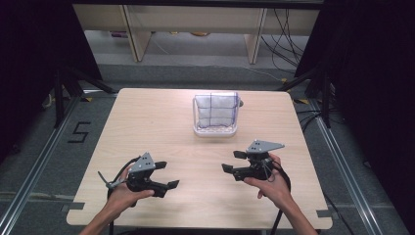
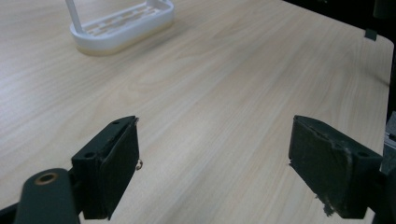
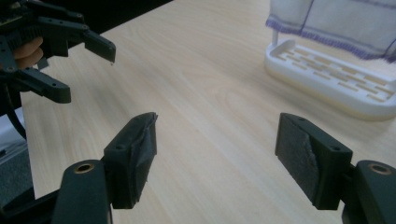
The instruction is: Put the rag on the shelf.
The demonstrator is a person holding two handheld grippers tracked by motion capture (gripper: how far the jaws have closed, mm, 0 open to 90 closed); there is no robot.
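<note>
Now, w/ left gripper & right gripper both jaws apart, empty, near table front: reach fwd to cloth draped on white rack mid-far, pinch top edge, lift straight.

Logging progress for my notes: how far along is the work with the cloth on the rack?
Nothing looks done: the white cloth with purple lines hangs over the white rack at the table's far middle. Nothing is in hand: the left gripper and right gripper are open, near the front edge, apart from the rack. Reaching and handling the cloth remain.
</note>
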